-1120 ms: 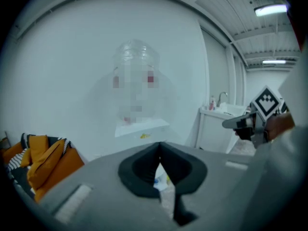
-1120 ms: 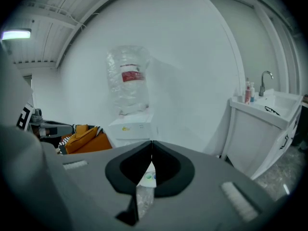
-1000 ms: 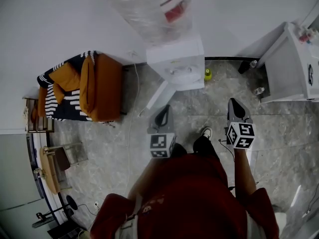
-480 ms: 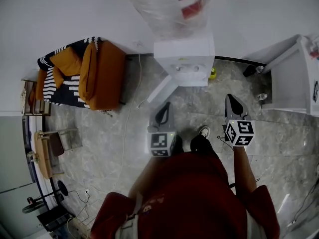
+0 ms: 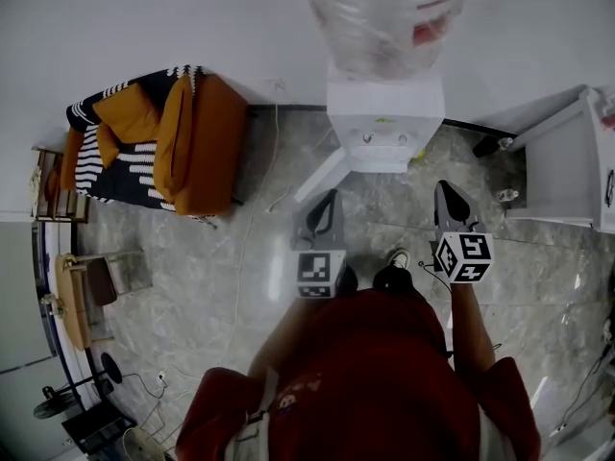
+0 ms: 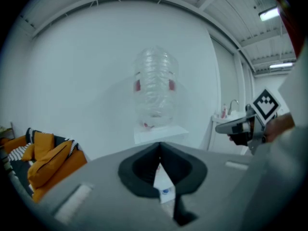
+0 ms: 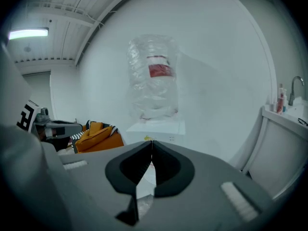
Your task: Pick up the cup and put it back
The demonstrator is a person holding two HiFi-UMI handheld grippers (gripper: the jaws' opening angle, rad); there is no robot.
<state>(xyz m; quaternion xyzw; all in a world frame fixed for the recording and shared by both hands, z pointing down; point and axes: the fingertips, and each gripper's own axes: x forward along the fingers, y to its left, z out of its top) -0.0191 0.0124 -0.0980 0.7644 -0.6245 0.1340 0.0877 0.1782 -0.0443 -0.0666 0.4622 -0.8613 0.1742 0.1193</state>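
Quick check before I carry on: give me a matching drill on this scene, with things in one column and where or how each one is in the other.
Things:
1. clear plastic water bottle
2. orange sofa
3. white sink cabinet
4. right tool

Place or state:
A. jaws together, nothing held
B. against the wall, at the head view's left
C. on top of the white dispenser
D. at the head view's right edge

Pairs: 1-C, 2-B, 3-D, 4-A.

Left gripper [image 6: 160, 147]: fingers [image 6: 137, 170] closed, tips touching, nothing between them. Clear water bottle [image 6: 155, 88] on a white dispenser [image 6: 161, 133] at 12 o'clock, against the wall. Orange sofa [image 6: 53, 165] with striped cushions at 8 o'clock. Right gripper [image 6: 223, 127] at 3 o'clock, marker cube facing the camera, sink tap [image 6: 234, 104] behind it.
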